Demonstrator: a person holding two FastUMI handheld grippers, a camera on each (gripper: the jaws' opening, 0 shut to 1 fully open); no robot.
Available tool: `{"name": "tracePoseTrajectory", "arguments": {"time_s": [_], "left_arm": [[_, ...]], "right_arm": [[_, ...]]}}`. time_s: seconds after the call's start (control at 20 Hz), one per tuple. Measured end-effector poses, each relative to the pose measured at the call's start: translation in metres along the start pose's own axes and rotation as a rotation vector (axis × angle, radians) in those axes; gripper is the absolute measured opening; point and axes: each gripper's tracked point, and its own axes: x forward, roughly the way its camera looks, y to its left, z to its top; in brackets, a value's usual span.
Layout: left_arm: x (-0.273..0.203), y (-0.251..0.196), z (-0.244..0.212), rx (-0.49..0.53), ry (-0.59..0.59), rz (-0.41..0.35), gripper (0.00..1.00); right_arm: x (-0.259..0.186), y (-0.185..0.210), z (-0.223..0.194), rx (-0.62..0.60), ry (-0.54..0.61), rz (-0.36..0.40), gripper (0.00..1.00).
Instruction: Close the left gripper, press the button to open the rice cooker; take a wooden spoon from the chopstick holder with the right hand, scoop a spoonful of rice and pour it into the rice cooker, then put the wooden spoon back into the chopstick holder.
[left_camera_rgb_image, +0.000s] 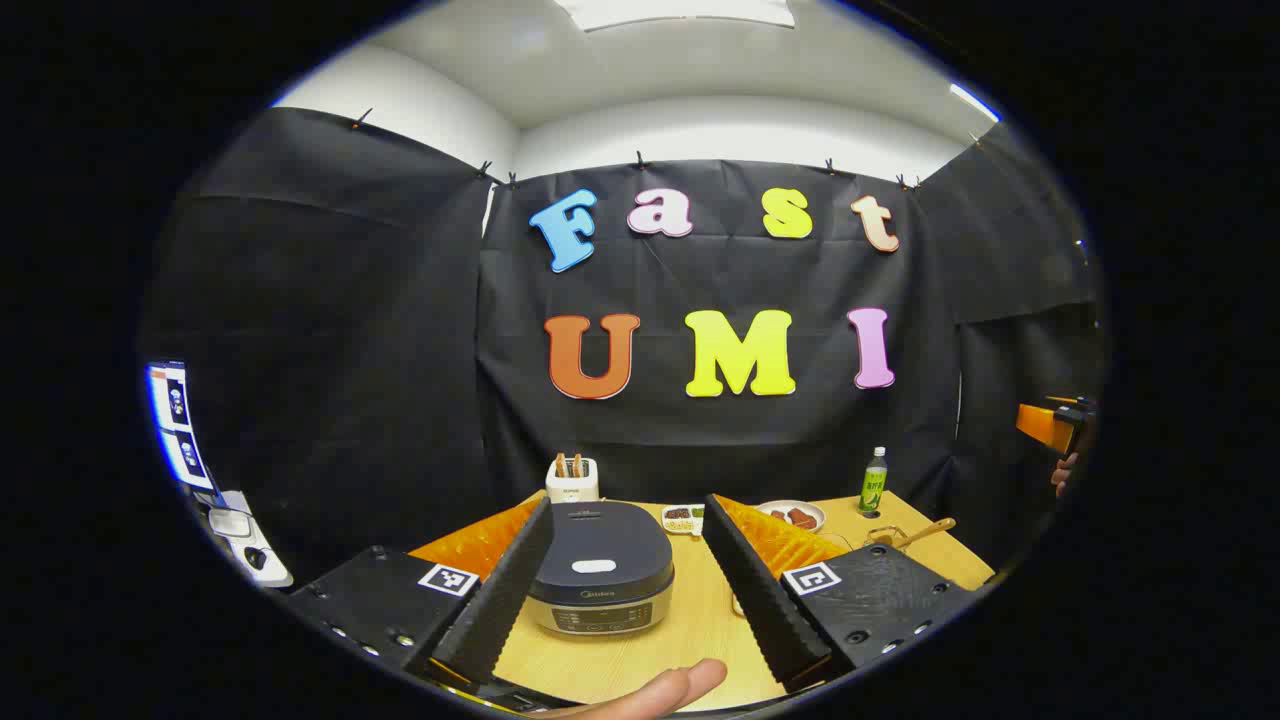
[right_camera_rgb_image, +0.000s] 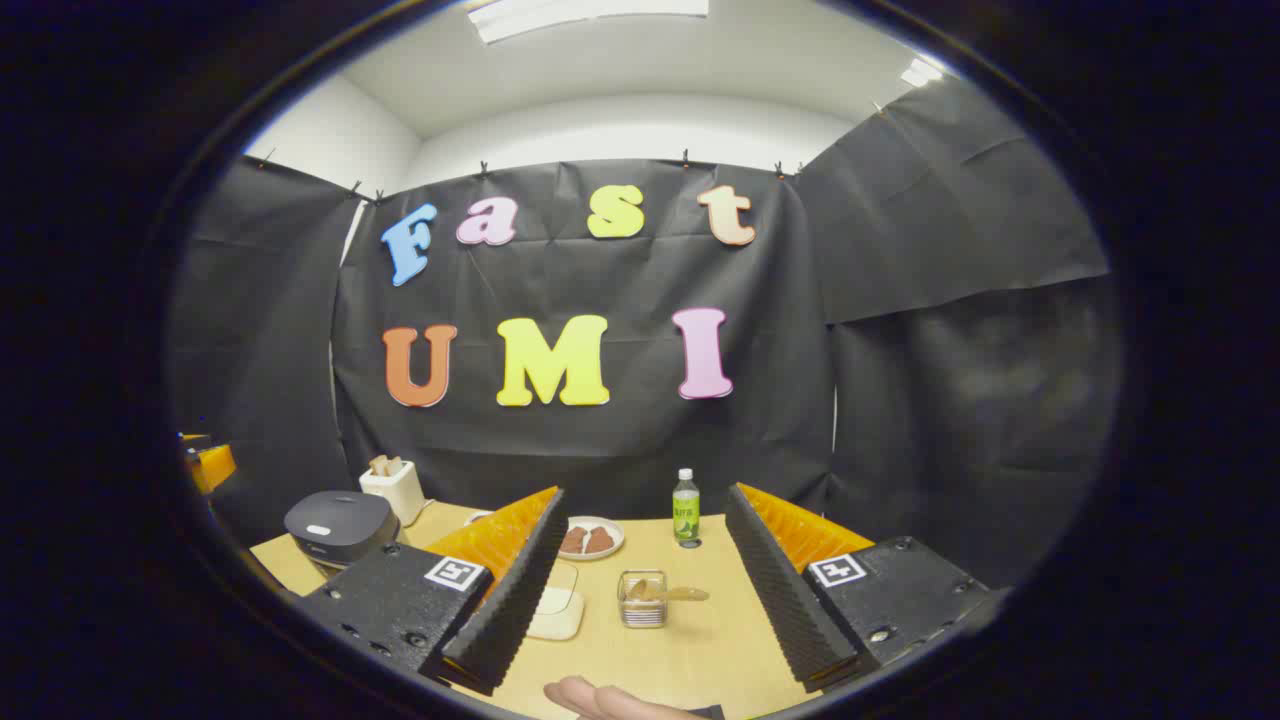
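Note:
The dark rice cooker stands on the wooden table with its lid down, framed between the wide-apart fingers of my left gripper. Behind it is the white chopstick holder with wooden handles sticking up. In the right gripper view the cooker and the holder are off to the left. My right gripper is open above the table, and a small clear container with a wooden spoon across it sits between its fingers. Both grippers hold nothing.
A green bottle, a plate of reddish food and a flat white dish stand mid-table. A small snack dish lies right of the cooker. A fingertip shows at the bottom edge. The other gripper's orange body shows far right.

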Motion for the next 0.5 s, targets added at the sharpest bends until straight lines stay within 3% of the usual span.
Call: {"name": "tracePoseTrajectory", "arguments": {"time_s": [0.5], "left_arm": [[-0.002,0.006,0.020,-0.016,0.002,-0.021,0.94]], "right_arm": [[-0.018,-0.009,0.033,-0.012,-0.032,-0.023,0.99]]}}
